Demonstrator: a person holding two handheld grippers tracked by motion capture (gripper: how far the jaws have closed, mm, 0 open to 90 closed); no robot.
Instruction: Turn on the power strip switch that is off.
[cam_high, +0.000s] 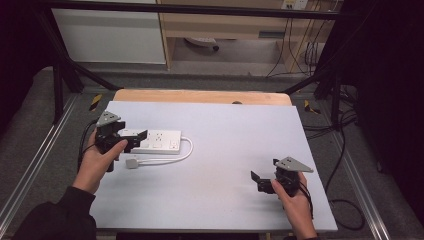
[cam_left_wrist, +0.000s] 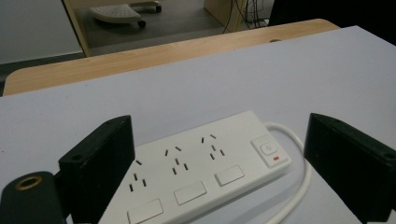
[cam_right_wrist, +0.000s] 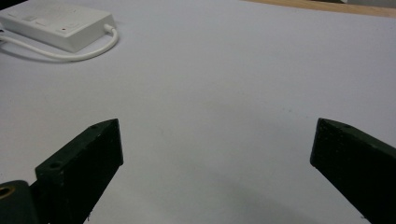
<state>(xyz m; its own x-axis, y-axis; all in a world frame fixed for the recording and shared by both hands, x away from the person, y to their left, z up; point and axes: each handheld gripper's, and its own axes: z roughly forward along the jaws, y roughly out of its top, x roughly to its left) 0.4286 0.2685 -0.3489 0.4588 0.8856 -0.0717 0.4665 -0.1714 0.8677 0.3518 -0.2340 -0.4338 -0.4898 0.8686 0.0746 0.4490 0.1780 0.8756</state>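
- high view first: the left gripper (cam_high: 131, 138) sits at the near-left end of the white power strip (cam_high: 159, 141), and the right gripper (cam_high: 261, 183) waits well apart over the bare white table sheet (cam_high: 235, 130).
- left gripper view: the left gripper (cam_left_wrist: 219, 158) has its jaws spread wide, nothing pinched, with the power strip (cam_left_wrist: 201, 163) lying between them and running away ahead of the claw.
- the strip's rocker switch (cam_left_wrist: 268, 150) with its red mark sits at the far end from the claw, just inside the right-hand jaw; the white cable (cam_left_wrist: 299, 172) leaves that end and curls back under that jaw.
- in the high view the cable's plug (cam_high: 132, 163) lies just beside the left hand (cam_high: 100, 162), nearer the person than the strip.
- right gripper view: the right gripper (cam_right_wrist: 217, 158) is wide open too and holds nothing; the power strip (cam_right_wrist: 56, 23) lies far ahead and off to its left.
- my read: the step in hand is clamping the strip's body to steady or lift it.
- to do it well, lower the claw until both jaws flank the long sides squarely, keep the cable out from under the right-hand jaw, then close evenly.
- smooth plastic may slip, so grip the flat sides, not the rounded corners.
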